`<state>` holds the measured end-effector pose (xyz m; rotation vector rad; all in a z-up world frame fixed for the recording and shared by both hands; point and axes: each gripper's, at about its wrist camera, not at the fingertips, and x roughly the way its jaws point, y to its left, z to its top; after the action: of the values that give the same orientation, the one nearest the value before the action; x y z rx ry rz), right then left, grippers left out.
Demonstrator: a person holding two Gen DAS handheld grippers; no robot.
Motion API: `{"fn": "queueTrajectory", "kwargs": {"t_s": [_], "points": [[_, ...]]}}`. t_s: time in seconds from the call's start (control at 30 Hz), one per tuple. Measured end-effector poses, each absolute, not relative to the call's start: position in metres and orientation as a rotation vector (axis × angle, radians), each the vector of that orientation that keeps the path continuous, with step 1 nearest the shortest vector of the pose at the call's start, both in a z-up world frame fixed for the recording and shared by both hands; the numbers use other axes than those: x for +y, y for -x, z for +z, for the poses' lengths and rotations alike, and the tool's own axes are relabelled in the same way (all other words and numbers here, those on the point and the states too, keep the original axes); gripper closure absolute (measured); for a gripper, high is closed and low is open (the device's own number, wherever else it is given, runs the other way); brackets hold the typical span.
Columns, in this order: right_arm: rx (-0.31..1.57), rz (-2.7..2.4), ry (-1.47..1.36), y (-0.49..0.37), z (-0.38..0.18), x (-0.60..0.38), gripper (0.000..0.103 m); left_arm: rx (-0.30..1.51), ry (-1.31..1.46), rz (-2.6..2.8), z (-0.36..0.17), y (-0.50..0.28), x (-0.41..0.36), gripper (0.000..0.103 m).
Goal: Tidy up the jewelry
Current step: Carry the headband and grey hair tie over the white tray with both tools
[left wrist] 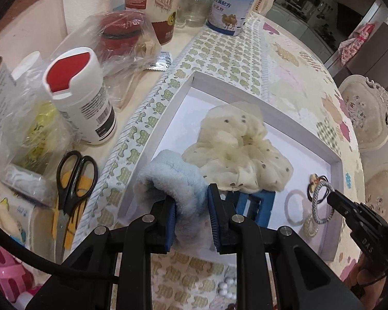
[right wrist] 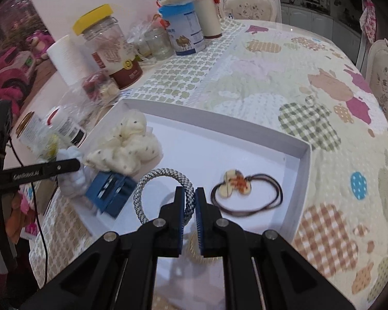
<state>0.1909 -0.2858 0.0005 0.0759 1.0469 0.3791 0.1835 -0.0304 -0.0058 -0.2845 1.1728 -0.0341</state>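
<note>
A white tray lies on the patterned tablecloth; it also shows in the right wrist view. My left gripper is shut on a fluffy light-blue scrunchie over the tray's near left corner. My right gripper is shut on a grey-white braided hair tie inside the tray. In the tray lie a cream dotted scrunchie, a blue hair clip, a brown hair tie with a cream charm and a pearl bracelet.
Left of the tray stand a red-capped bottle, black-and-yellow scissors, plastic bags, jars and a blue-lidded can. White beads lie near the table's front edge. Ornate chairs stand at the right.
</note>
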Motion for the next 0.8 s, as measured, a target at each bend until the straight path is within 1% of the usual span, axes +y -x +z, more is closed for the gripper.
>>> {"fn": "queueTrajectory", "kwargs": {"t_s": [0.4,0.8], "points": [[1.094,0.334,-0.062,-0.254,-0.027,-0.282,0.095,1.194,0.299,-0.027,-0.018,-0.202,-0.033,0.091],[1.119,0.315,-0.028,-0.267,-0.042,-0.278,0.095,1.187,0.297,-0.018,-0.018,-0.202,-0.035,0.09]]}}
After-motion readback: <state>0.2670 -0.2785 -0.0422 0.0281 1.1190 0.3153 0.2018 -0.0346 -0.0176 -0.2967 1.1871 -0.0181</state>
